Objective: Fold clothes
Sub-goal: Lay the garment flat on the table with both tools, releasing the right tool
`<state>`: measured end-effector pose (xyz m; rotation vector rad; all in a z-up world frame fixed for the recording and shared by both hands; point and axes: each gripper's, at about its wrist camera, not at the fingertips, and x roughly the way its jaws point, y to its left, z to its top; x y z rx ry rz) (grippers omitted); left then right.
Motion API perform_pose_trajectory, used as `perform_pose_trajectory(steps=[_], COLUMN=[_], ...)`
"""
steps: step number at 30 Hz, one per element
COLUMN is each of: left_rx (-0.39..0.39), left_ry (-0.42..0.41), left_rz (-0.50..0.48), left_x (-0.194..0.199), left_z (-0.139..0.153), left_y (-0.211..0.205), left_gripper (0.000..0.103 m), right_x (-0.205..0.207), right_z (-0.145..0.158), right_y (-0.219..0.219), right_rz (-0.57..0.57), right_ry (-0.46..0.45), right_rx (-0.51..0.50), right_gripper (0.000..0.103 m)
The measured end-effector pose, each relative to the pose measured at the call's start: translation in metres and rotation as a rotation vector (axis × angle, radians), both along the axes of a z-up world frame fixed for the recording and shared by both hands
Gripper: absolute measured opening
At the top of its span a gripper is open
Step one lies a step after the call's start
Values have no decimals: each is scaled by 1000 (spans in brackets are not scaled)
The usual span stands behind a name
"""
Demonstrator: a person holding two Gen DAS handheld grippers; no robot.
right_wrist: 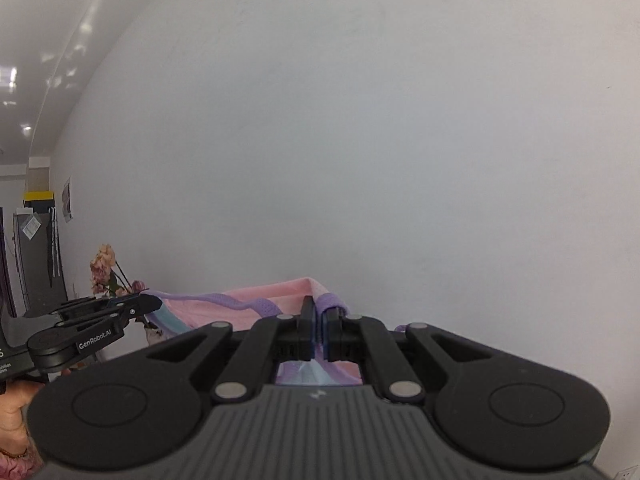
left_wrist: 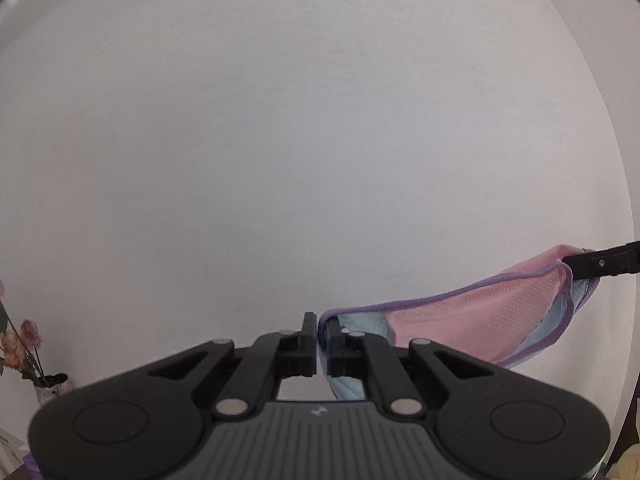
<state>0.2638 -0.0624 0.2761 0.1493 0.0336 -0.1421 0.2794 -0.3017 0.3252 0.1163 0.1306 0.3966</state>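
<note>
Garment [left_wrist: 480,320], pink mesh, purple-trimmed: hangs stretched between left tongs [left_wrist: 318,338] and right tongs [right_wrist: 319,330], both clamped on its edge, likely for folding.

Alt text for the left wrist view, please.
The left gripper is shut on one end of a pink garment with purple trim; the right gripper holds the other end, the cloth sagging between them before a white wall. Flowers stand lower left.
</note>
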Motion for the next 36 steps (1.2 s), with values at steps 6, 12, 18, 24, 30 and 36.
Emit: perform_pose_trajectory(steps=[6,12,18,24,30,36], left_rx=[135,150,174,173,204,158], left_ry=[265,472,583,627,721,687], left_rz=[-80,-182,-346,-500,-521,-386], left_x=[-45,-77,-89,-97,-81,-67], left_z=[-137,-206,-238,-254,-282,-279], left_y=[-4,7,-9,-42,-59,-33], left_gripper=[3,2,27,45,11,0], right_x=[-39,-107,-102,-101,-114,-124], right_z=[-135,-223,-237,-215,-205,-219], right_y=[1,0,5,4,4,-11], right_rz=[53,132,146,180,227,216], right_ry=[242,439,508,459,429,467], right_rx=[-89,-4,13,44,71,71], right_gripper=[3,3,3,3,3,3])
